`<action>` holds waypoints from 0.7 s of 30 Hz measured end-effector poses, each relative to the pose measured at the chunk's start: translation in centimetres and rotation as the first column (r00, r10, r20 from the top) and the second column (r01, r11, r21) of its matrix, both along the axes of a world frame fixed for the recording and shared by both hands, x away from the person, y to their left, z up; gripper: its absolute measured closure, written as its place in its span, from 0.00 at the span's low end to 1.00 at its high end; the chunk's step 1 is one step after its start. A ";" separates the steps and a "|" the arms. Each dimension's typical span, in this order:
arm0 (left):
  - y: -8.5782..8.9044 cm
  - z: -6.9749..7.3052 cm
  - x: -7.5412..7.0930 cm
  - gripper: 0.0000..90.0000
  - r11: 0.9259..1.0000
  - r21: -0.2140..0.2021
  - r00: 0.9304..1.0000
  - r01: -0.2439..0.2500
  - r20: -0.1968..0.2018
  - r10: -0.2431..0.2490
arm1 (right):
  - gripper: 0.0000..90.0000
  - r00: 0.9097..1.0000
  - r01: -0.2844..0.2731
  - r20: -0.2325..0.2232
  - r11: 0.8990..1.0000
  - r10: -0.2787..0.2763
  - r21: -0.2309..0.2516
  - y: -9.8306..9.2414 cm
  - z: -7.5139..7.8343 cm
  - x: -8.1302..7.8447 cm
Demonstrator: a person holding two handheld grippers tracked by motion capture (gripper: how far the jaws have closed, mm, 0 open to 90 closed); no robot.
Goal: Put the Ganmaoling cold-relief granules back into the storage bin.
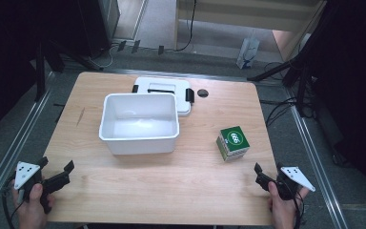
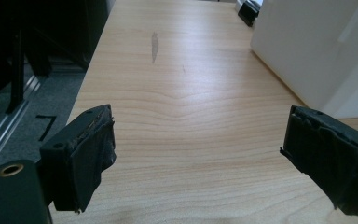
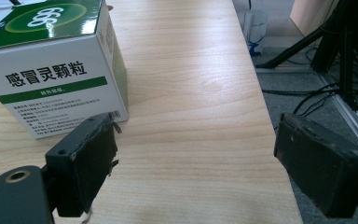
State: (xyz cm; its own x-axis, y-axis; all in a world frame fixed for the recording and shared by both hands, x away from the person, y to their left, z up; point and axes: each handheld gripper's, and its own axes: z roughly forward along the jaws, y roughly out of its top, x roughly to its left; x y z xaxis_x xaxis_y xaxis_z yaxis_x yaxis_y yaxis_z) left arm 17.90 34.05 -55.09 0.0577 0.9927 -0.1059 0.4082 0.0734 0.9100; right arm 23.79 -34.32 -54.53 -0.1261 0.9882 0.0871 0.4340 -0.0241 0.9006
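Green-and-white box (image 1: 232, 142) sitting upright on wooden table (image 1: 171, 181), right of white tub (image 1: 139, 122). Right gripper (image 1: 267, 178) hovering just near box, jaws apart, gripping nothing. Left gripper (image 1: 57, 175) resting at near-left edge, jaws apart.

The box (image 1: 232, 142) right of the middle is white with a green top and a white ring on it. The tub (image 1: 139, 123) in the middle is plain white. Its lid (image 1: 162, 87) behind is white with black clips. The table (image 1: 181, 191) is light wood with wavy lines. Both grippers (image 1: 57, 177) (image 1: 266, 176) are black with grey plates.
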 end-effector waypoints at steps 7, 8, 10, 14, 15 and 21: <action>0.2 -0.1 0.1 0.11 1.000 -0.023 1.000 -0.017 -0.011 0.016 | 0.14 1.000 -0.003 -0.031 1.000 0.003 -0.007 0.1 0.0 0.2; 0.2 -0.1 0.1 0.11 0.999 -0.032 1.000 -0.020 -0.010 0.020 | 0.14 0.999 -0.012 -0.043 0.999 0.011 -0.029 0.3 0.0 0.2; 0.3 -0.1 0.1 0.11 0.999 -0.042 1.000 -0.023 -0.012 0.022 | 0.14 0.999 -0.017 -0.045 0.999 0.015 -0.038 0.4 0.0 0.2; 0.3 -0.1 0.2 0.11 0.999 -0.035 1.000 -0.023 -0.017 0.023 | 0.14 0.997 -0.035 -0.066 0.999 0.034 -0.023 0.8 0.9 0.4; 0.3 -0.1 0.2 0.11 0.999 -0.034 1.000 -0.025 -0.017 0.024 | 0.14 0.997 -0.033 -0.076 0.999 0.031 -0.033 0.9 1.1 0.6; 0.3 -0.1 0.2 0.11 0.999 -0.040 0.999 -0.028 -0.017 0.028 | 0.11 0.992 -0.068 -0.113 0.996 0.061 -0.054 1.5 1.9 1.2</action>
